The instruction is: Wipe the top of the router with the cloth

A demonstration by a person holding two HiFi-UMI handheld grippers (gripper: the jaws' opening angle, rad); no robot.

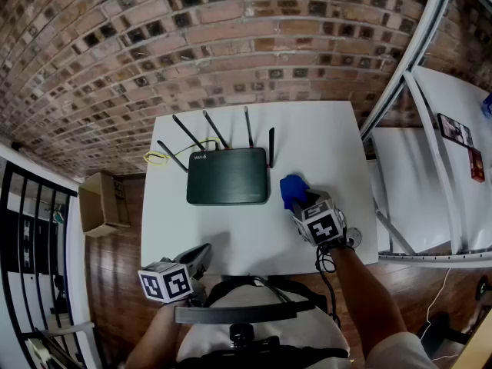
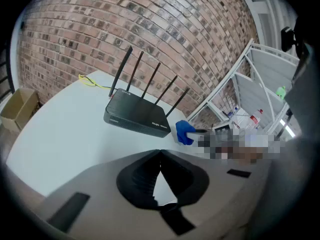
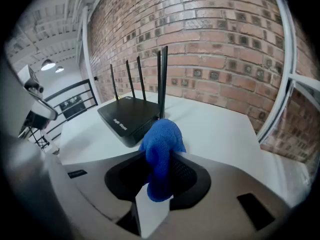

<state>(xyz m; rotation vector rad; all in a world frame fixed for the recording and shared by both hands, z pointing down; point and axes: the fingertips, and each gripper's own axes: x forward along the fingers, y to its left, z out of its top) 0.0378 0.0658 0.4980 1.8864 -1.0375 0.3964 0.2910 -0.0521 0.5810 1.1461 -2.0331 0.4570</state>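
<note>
Right gripper (image 3: 159, 159) is clamped on the small blue terry cloth (image 3: 161, 139), and a bunched tuft pokes out past the jaws. It hovers just beside the right end of the flat black plastic router (image 1: 228, 177), which sits mid-table on the white tabletop (image 1: 323, 137) with five thin antennas along its back edge. Left gripper (image 2: 160, 154) hangs near the table's front edge, jaws pressed tip to tip on nothing. The cloth looks soft and floppy, so pinched at one end like this, its loose tuft should do the wiping. The router looks light and smooth-topped, so it's likely to skid under a firm push. Those antennas could snag, so strokes belong on the flat lid.
</note>
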